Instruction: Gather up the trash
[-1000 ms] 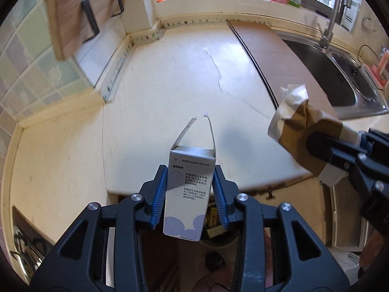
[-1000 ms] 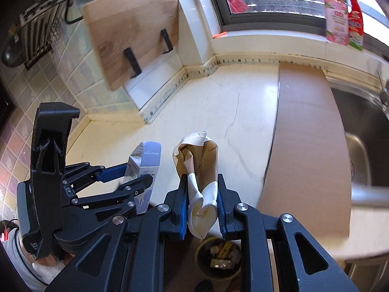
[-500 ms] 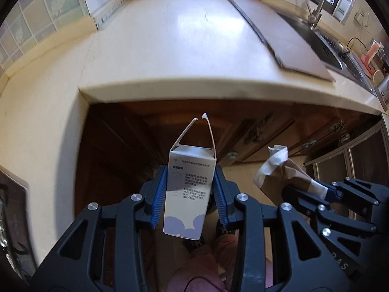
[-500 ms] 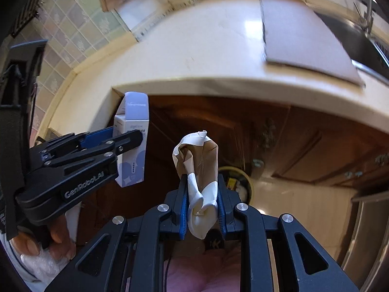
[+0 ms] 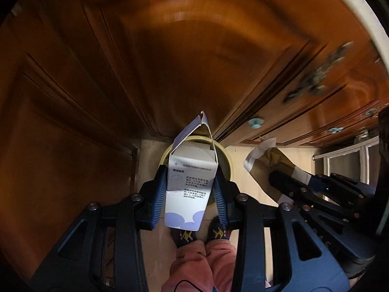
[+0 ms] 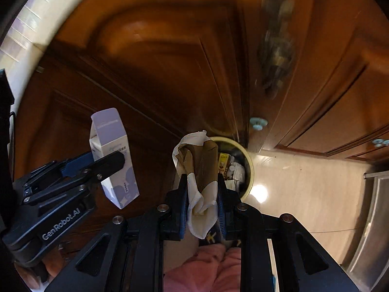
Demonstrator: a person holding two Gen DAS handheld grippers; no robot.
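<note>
Dark wood cabinet doors (image 5: 170, 60) behind | left gripper (image 5: 190, 194) clamps white carton (image 5: 189, 189), flap up, over yellow-rimmed bin (image 6: 248, 160) | right gripper (image 6: 203, 204) pinches crumpled brown-and-white paper bag (image 6: 199, 165) beside the bin | pink trouser legs (image 5: 201, 262) below

I see glossy varnished wood on the cabinet doors (image 5: 184, 56) behind the bin (image 6: 245, 155). The box (image 5: 189, 189) looks like smooth matt cardboard, the wrapper (image 6: 201, 170) crumpled paper, and the floor (image 6: 304, 187) beside the bin polished tile.
</note>
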